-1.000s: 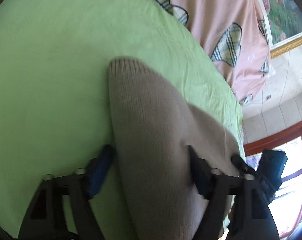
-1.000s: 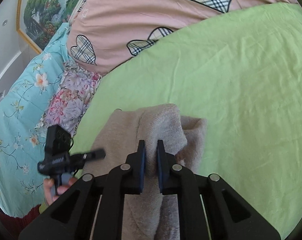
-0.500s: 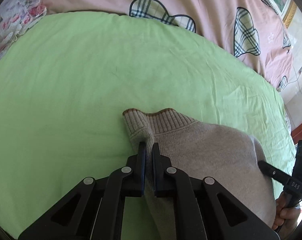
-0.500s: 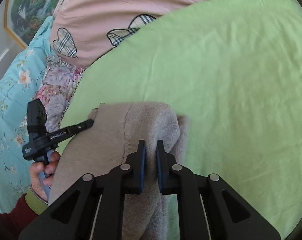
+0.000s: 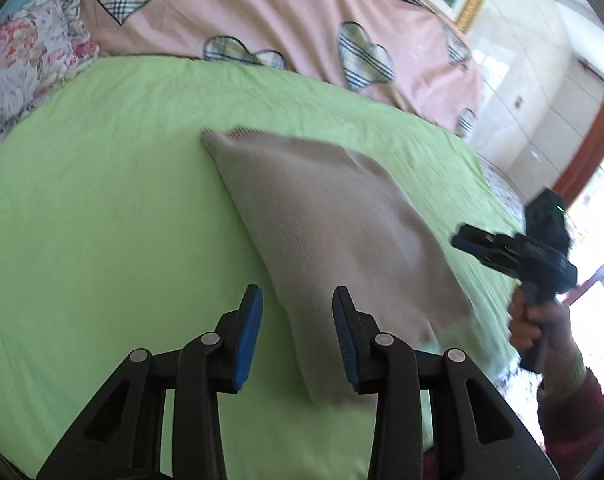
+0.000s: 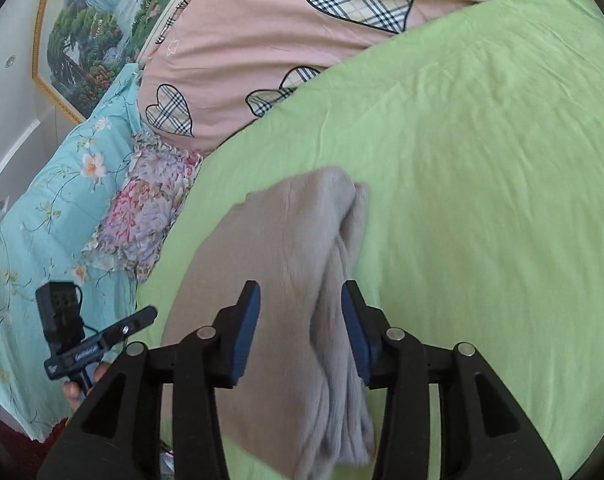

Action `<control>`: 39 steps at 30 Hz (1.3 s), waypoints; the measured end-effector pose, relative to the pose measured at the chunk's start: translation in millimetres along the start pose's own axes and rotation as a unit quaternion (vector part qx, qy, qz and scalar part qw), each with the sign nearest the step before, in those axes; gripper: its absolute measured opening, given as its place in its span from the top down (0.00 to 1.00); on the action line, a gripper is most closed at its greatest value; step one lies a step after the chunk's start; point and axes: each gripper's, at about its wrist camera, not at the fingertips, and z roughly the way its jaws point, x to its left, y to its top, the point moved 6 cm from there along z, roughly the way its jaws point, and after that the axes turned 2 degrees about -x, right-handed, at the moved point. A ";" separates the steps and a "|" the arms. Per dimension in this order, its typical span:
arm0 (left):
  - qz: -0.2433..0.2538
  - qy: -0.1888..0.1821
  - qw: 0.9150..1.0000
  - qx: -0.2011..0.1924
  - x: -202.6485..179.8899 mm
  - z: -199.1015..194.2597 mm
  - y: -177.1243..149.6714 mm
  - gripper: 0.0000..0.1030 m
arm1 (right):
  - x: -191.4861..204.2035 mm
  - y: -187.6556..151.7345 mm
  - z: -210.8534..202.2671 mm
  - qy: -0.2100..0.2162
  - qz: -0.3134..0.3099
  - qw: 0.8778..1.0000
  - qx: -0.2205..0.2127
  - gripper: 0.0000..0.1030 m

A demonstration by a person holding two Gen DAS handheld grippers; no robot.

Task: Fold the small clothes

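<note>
A beige knitted garment (image 5: 334,236) lies folded flat on the green bed sheet (image 5: 102,220). My left gripper (image 5: 297,334) is open, its jaws spread over the garment's near left edge, holding nothing. In the right wrist view the same garment (image 6: 278,280) lies under my right gripper (image 6: 300,330), which is open with its jaws either side of the bunched folded edge. The right gripper also shows in the left wrist view (image 5: 514,252), held in a hand at the right. The left gripper shows in the right wrist view (image 6: 98,344) at the lower left.
A pink quilt with plaid hearts (image 5: 262,12) lies along the far side of the bed. A floral pillow (image 6: 142,216) and a turquoise flowered cover (image 6: 42,208) lie to the left. A framed painting (image 6: 102,28) hangs on the wall. A red-framed door (image 5: 582,152) stands at the right.
Both grippers were shut on the garment half a second ago and have opened and let it go. The garment now lies flat on the sheet, and both grippers have drawn back.
</note>
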 end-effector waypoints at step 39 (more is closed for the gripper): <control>-0.019 0.113 0.993 -0.002 -14.4 25.7 -60.1 0.51 | 12.1 -77.7 1.5 -0.005 -0.024 0.999 0.035 0.58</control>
